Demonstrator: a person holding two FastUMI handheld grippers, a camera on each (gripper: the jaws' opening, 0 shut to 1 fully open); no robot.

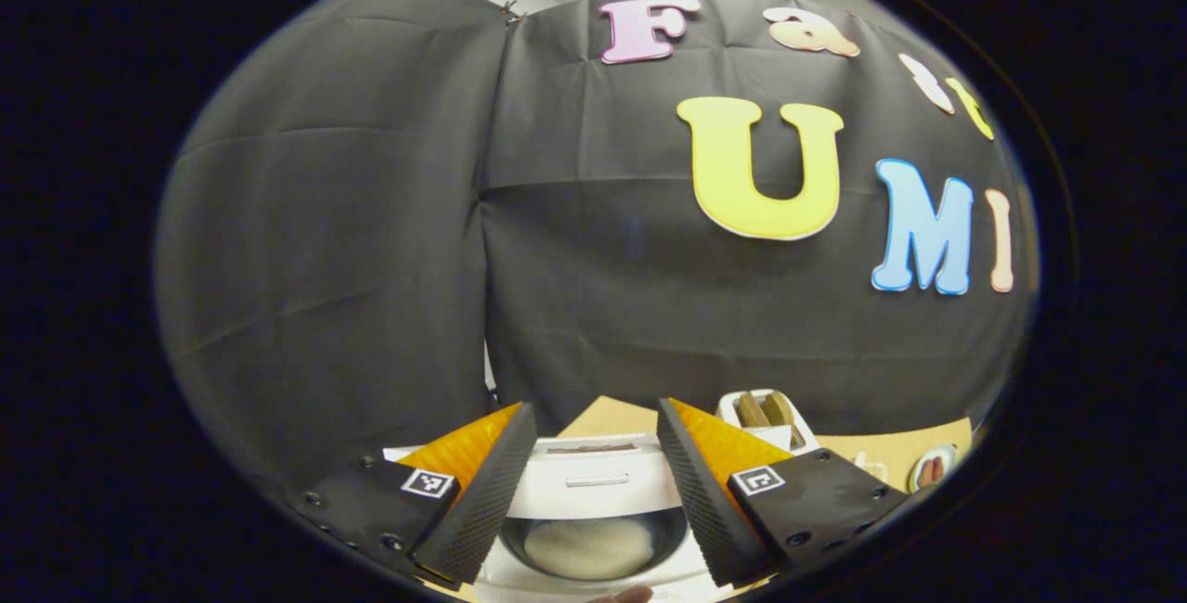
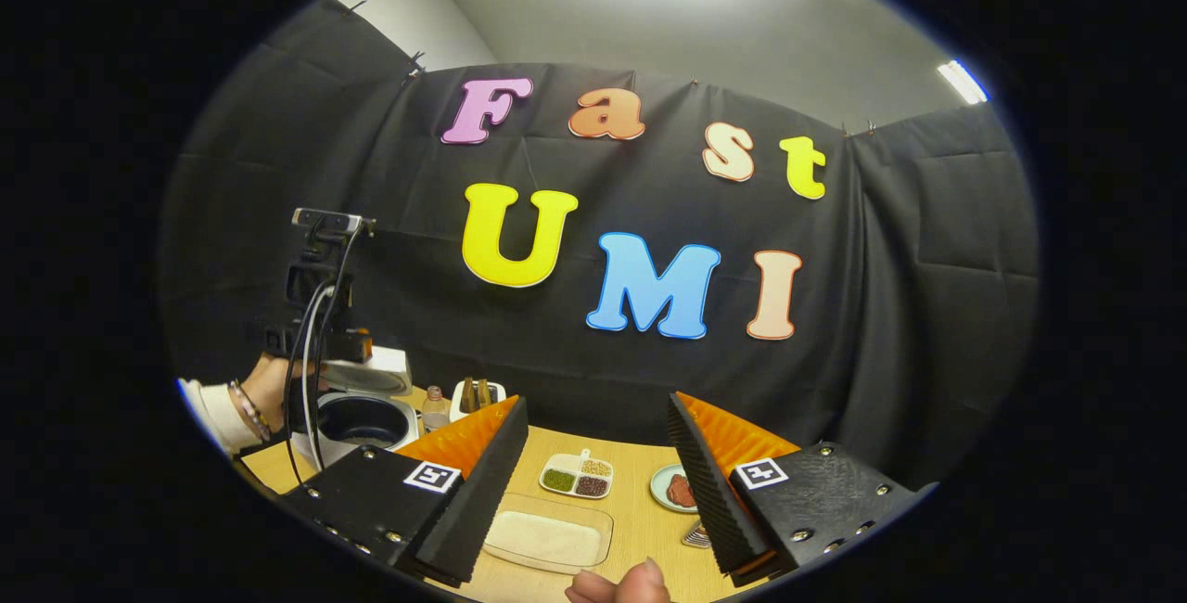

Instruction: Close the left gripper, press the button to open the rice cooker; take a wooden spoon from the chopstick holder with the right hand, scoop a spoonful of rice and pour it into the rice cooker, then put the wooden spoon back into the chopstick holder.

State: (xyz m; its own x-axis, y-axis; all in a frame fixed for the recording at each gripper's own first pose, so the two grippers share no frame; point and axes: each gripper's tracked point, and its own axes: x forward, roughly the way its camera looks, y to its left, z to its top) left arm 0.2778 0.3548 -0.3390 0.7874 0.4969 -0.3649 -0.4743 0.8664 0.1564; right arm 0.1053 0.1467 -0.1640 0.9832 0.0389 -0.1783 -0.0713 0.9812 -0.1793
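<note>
Looking along the left gripper [image 1: 593, 492], its fingers are seen spread apart with nothing between them, held above the rice cooker [image 1: 593, 529]. The cooker's lid [image 1: 593, 478] is raised, and the dark inner pot [image 1: 592, 543] is exposed with a pale patch at its bottom. Behind the cooker, a white chopstick holder [image 1: 768, 416] with wooden handles standing in it is set on the desk [image 1: 890, 455]. In the right gripper view, the right gripper [image 2: 598, 482] is likewise released, its fingers wide apart and grasping nothing, above the wooden desk. A clear tray of white rice [image 2: 547, 536] is laid just beneath and between them. Beyond it, a divided dish of grains [image 2: 577, 477] and a small plate [image 2: 675, 489] are placed. At the left, the open rice cooker, the chopstick holder and a small bottle [image 2: 433, 408] are grouped, with the other gripper held by a hand [image 2: 269, 390] above the cooker.
</note>
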